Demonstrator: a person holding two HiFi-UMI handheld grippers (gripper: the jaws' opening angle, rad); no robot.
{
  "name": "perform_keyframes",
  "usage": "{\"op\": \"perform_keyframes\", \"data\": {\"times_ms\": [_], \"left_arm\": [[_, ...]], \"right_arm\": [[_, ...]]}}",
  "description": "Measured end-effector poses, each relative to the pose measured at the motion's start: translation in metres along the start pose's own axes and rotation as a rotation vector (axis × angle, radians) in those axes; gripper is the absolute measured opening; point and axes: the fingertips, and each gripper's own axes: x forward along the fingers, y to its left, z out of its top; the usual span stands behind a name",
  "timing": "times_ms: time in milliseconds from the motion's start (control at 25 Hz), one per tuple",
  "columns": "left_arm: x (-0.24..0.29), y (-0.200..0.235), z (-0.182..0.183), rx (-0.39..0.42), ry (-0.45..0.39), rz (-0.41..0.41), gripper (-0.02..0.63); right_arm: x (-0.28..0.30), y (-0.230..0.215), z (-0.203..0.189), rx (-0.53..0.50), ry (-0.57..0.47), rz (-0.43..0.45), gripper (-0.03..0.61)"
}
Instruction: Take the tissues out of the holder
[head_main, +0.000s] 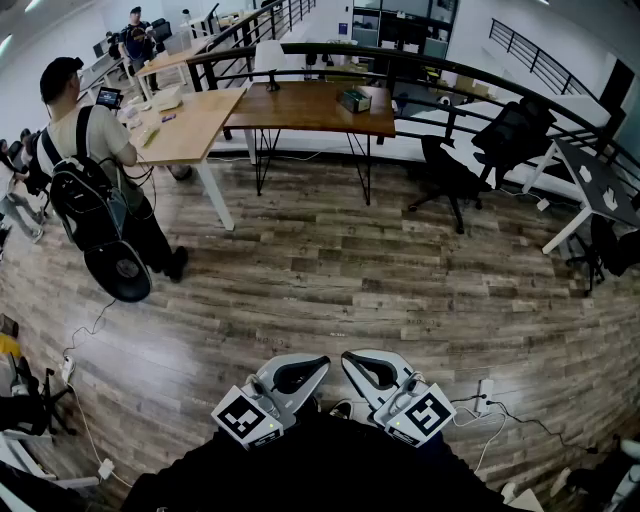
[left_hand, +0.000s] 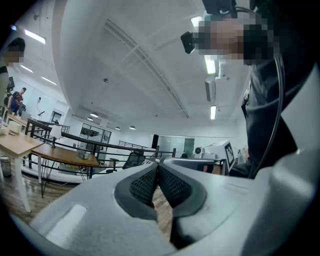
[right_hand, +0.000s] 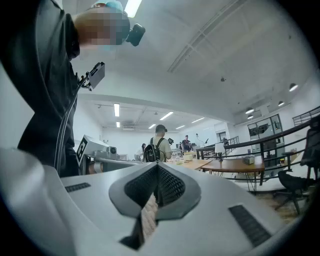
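The tissue holder (head_main: 355, 100) sits far off on the brown table (head_main: 300, 108), its axis unreadable.

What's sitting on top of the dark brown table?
A white lamp and a small box stand on the dark brown table, apart from each other. What is inside the box is too small to tell.

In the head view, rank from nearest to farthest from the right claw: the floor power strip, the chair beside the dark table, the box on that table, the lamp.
1. Power strip: floor, just right of the right claw.
2. Chair: mid-floor, right.
3. Box: table's right end.
4. Lamp: table's far left corner.
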Motion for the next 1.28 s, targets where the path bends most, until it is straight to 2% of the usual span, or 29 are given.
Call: {"op": "perform_keyframes", "data": {"times_ms": [200,600,880,1120,1280], "left_arm": [[-0.002,-0.002,-0.001,0.037,0.010,0.008,0.011],[0.006,-0.005,-0.002,0.030,0.003,0.024,0.011],[0.014,-0.013,-0.001,0.028,0.009,0.019,0.011],[0.024,-0.005,-0.002,0.001,0.004,0.004,0.011],[0.033,0.013,0.006,0.034,0.002,-0.004,0.011]], "right_arm": [[-0.005,0.006,-0.001,0.004,0.005,0.005,0.005],[-0.018,-0.002,-0.003,0.011,0.007,-0.032,0.005],[-0.027,-0.002,-0.003,0.048,0.008,-0.012,0.005],[-0.024,-0.018,-0.007,0.061,0.010,-0.030,0.005],[-0.010,-0.036,-0.005,0.055,0.018,-0.035,0.005]]}}
